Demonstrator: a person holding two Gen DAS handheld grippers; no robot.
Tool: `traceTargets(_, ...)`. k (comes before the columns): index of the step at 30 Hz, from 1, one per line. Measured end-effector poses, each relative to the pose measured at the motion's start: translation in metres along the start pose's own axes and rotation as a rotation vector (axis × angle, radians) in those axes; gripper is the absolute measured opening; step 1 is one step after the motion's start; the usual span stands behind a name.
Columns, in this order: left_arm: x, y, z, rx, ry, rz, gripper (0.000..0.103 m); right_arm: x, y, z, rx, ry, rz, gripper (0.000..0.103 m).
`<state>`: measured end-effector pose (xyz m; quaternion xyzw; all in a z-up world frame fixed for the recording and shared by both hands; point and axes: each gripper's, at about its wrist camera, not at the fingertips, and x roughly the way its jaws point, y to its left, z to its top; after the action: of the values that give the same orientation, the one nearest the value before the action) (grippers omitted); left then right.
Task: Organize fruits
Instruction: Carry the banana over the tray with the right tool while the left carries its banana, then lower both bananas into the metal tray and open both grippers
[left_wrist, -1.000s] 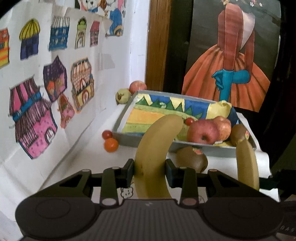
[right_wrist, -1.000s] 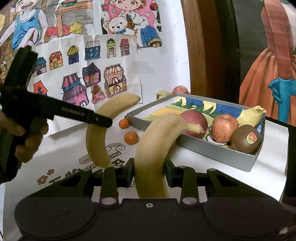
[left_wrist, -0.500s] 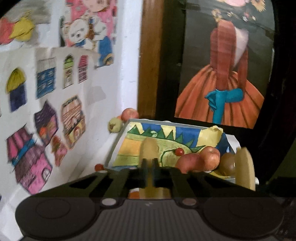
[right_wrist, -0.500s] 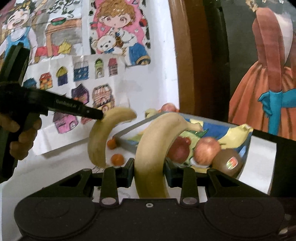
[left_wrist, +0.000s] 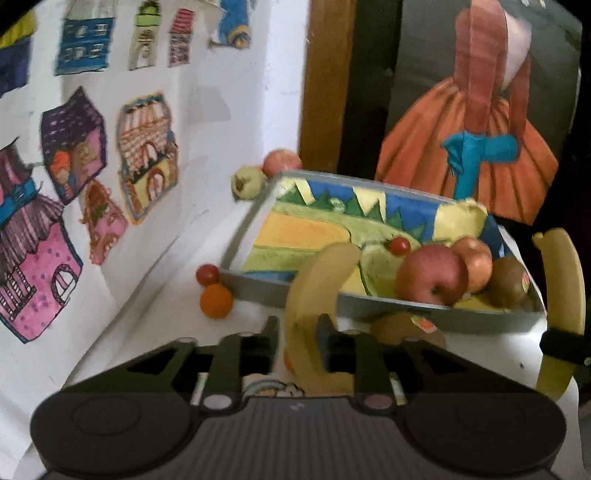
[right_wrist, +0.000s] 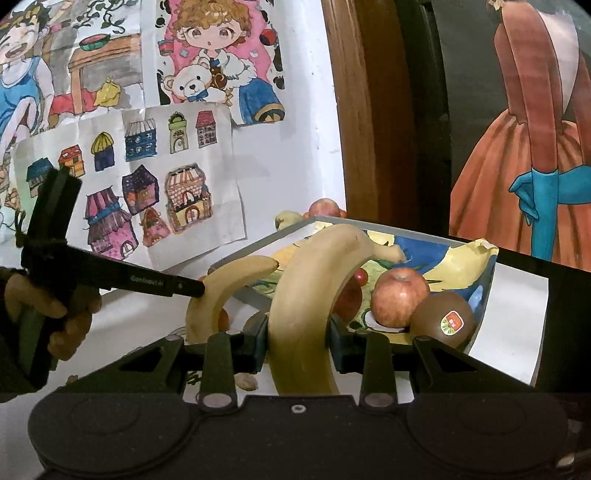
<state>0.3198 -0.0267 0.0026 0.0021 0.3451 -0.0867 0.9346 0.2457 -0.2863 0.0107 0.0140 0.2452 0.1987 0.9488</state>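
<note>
My left gripper (left_wrist: 297, 328) is shut on a yellow banana (left_wrist: 314, 295) whose tip arches toward the grey tray (left_wrist: 280, 291). My right gripper (right_wrist: 297, 332) is shut on a second banana (right_wrist: 314, 288), curving over the tray's near rim (right_wrist: 255, 295). In the left wrist view that second banana (left_wrist: 565, 291) stands at the right edge. In the right wrist view the left gripper (right_wrist: 195, 291) holds its banana (right_wrist: 218, 295) just left of the tray. Inside the tray lie two red apples (left_wrist: 432, 278) (right_wrist: 399, 295), a kiwi (right_wrist: 443, 319) and a cherry tomato (left_wrist: 399, 245).
On the white table left of the tray sit an orange (left_wrist: 216, 301) and a cherry tomato (left_wrist: 207, 274). A kiwi (left_wrist: 406, 328) lies in front of the tray. An apple (left_wrist: 282, 162) and a pale fruit (left_wrist: 248, 181) sit behind it. The drawing-covered wall (left_wrist: 110, 147) stands close on the left.
Both grippers have kept their bananas raised and moved toward the tray. The left view dipped back down after tilting up; the right banana's tip now hangs over the tray.
</note>
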Motion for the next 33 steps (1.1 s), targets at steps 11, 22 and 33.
traceTargets(11,0.035,0.002,-0.006,-0.045,0.058,-0.051,0.058,0.021,-0.003,0.003,-0.011,0.017,0.01,0.035)
traceTargets(22,0.056,-0.006,-0.005,-0.033,0.056,-0.044,0.043,0.034,-0.009,0.001,-0.003,0.035,0.017,0.036)
traceTargets(33,0.037,-0.004,0.001,-0.062,0.01,-0.078,0.039,0.035,-0.01,0.002,0.0,0.026,0.02,0.036)
